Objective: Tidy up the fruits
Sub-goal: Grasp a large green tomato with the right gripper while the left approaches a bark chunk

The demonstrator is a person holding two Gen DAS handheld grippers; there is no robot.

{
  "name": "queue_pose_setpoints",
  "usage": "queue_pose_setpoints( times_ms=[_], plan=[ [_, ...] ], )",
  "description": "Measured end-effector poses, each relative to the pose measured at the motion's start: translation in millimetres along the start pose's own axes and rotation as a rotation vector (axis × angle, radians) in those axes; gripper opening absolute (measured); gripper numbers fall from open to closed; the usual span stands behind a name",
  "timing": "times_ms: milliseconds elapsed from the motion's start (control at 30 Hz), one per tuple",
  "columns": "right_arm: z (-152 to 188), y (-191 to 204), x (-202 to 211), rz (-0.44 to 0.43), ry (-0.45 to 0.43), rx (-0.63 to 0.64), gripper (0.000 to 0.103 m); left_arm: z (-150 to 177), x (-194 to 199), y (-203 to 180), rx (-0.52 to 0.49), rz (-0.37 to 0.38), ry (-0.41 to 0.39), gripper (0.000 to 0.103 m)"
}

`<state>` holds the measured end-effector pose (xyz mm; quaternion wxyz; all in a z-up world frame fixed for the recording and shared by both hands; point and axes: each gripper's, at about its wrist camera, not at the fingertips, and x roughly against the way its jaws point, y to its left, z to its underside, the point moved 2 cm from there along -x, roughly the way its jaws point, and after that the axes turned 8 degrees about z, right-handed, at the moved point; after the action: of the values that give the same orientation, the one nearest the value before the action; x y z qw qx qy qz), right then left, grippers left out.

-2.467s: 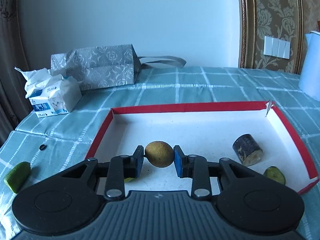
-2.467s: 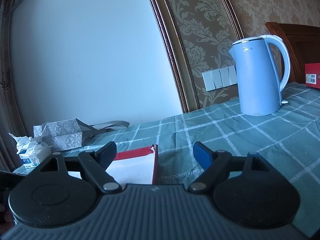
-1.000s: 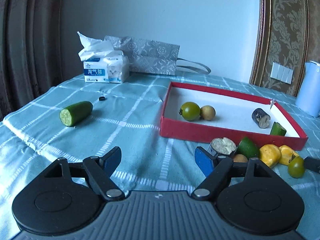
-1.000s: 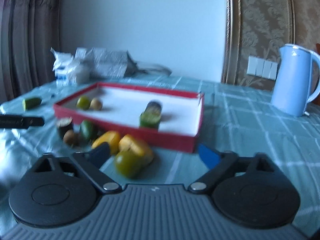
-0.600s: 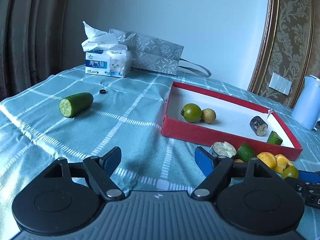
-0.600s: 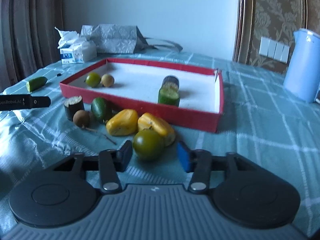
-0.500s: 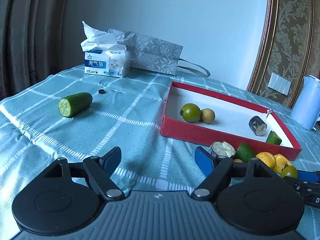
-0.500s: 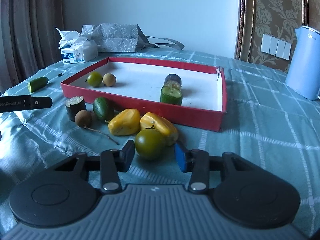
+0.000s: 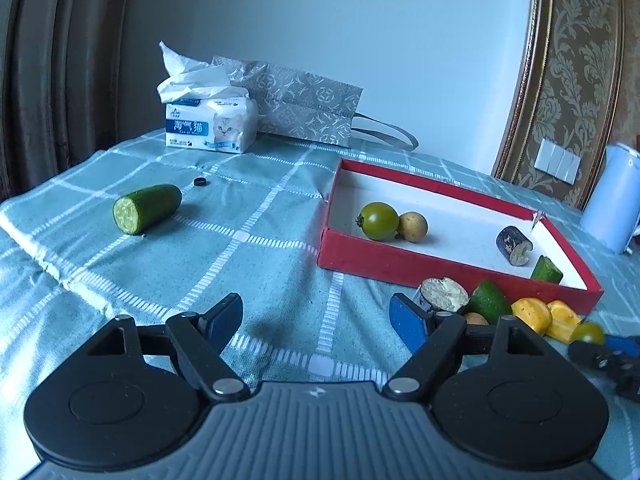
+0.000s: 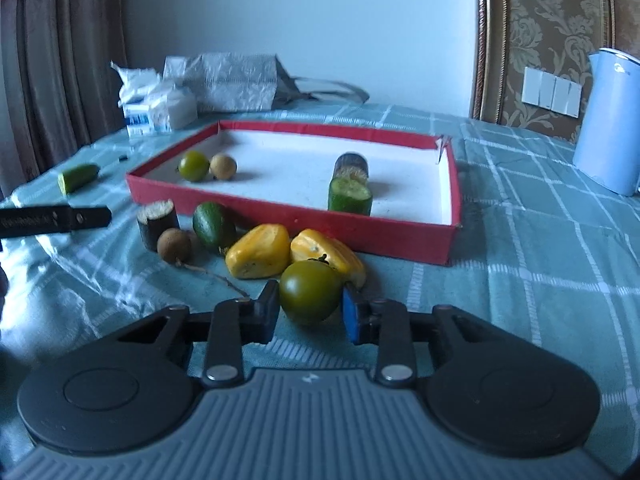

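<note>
My right gripper (image 10: pixel 310 312) is shut on a green tomato (image 10: pixel 310 296), just in front of the red tray (image 10: pixel 448 208). Two yellow fruit pieces (image 10: pixel 258 256), a longan (image 10: pixel 174 245), a green cucumber end (image 10: pixel 209 226) and a dark cane piece (image 10: pixel 157 216) lie before the tray. Inside the tray are a green tomato (image 9: pixel 378 221), a longan (image 9: pixel 413 226), a dark cane piece (image 9: pixel 514 245) and a cucumber piece (image 9: pixel 546 270). My left gripper (image 9: pixel 316 320) is open and empty above the cloth. A cucumber half (image 9: pixel 146 207) lies far left.
A tissue pack (image 9: pixel 210 122) and a grey patterned bag (image 9: pixel 304 108) stand at the back. A blue kettle (image 10: pixel 610 120) stands at the right. A small black ring (image 9: pixel 199 181) lies near the cucumber half. The table has a green checked cloth (image 9: pixel 240 240).
My right gripper has closed its fingers onto the green tomato in front of the tray. The left gripper has stayed open and hardly moved.
</note>
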<state>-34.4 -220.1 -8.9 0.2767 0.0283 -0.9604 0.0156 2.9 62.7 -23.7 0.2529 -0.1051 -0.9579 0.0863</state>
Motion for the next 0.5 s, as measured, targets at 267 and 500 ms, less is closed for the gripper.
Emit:
queue_pose_setpoints(
  times_ms=[267,500],
  plan=[
    [8.7,-21.1,19.9,-0.027,-0.072,-0.083,0.031,3.5,-2.0,-43.6,-0.204,0.059,-0.002,0.08],
    [9.2,-25.2,20.5,-0.058,-0.086,-0.107,0.031,-10.5,-20.7,-57.5,-0.286,0.085,0.012,0.08]
  ],
)
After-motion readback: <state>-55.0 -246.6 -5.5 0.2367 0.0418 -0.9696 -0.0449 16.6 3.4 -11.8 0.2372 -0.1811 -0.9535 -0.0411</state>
